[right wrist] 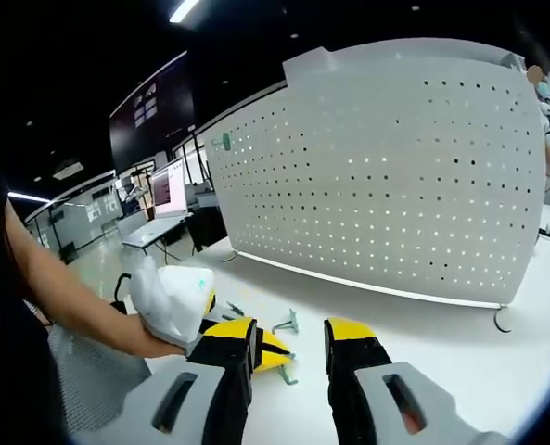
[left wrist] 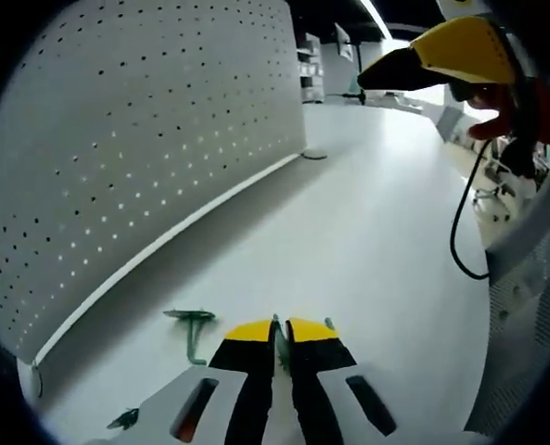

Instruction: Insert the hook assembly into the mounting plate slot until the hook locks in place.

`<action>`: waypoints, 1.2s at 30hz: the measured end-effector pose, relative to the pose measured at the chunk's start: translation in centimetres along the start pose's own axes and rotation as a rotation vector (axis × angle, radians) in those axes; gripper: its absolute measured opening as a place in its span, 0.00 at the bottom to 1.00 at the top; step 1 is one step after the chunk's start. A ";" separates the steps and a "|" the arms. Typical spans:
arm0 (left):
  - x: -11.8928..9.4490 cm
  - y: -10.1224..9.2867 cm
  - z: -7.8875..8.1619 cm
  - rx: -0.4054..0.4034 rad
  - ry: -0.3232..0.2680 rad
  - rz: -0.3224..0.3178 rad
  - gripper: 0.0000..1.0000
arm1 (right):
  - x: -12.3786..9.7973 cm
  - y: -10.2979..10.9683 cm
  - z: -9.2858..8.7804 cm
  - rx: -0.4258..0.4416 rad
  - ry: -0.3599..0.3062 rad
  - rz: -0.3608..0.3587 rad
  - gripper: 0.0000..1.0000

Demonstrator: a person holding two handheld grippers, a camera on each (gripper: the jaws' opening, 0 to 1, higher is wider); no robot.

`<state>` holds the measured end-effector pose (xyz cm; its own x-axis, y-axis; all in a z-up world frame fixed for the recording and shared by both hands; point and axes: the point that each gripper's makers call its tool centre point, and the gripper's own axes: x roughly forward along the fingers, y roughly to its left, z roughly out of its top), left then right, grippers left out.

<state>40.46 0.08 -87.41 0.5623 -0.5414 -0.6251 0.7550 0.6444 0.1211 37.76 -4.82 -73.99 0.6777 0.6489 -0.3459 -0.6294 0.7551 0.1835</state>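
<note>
In the left gripper view, the white perforated mounting plate [left wrist: 135, 139] fills the upper left of the frame, standing upright on the white table [left wrist: 367, 232]. At lower left, a green hook [left wrist: 193, 326] lies flat on the table just in front of the plate's base, and another small green piece [left wrist: 124, 419] sits at the bottom left edge. The left tool [left wrist: 282, 332] rises from the bottom centre, clenched, its yellow tips almost together on a thin green piece that is hard to make out. At upper right the other tool, yellow and black, hangs above the table with a black cable [left wrist: 462, 232] drooping beneath it.

In the right gripper view, a person's arm and white-gloved hand [right wrist: 172, 301] reach in from the left, holding the left tool. Green hooks [right wrist: 288, 323] lie on the table at lower centre, near the plate's foot. The right tool [right wrist: 291, 336] stands released at the bottom centre, jaws apart and gripping nothing. The plate [right wrist: 386, 167] spans the centre and right of the frame.
</note>
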 end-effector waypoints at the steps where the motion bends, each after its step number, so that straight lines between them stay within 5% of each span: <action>1: 0.0 0.1 0.0 0.005 0.003 0.005 0.03 | 0.0 0.0 0.0 0.000 0.000 -0.001 0.28; 8: 0.0 0.4 -0.3 0.026 0.013 0.014 0.02 | -0.1 0.0 0.0 0.000 0.001 -0.002 0.28; 17: -1.0 1.7 0.7 -0.045 -0.031 0.014 0.01 | -0.1 0.0 0.2 -0.004 -0.003 -0.002 0.28; 27: -3.5 4.2 2.4 -0.164 -0.131 0.017 0.01 | 0.0 0.9 0.7 -0.022 -0.007 0.021 0.28; 36: -7.0 5.7 4.7 -0.212 -0.280 -0.034 0.01 | 0.1 2.2 1.6 -0.047 -0.018 0.050 0.28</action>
<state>42.44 4.96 -78.74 0.6310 -0.6726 -0.3865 0.7046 0.7054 -0.0771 37.04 -2.95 -72.10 0.6516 0.6874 -0.3207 -0.6792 0.7170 0.1568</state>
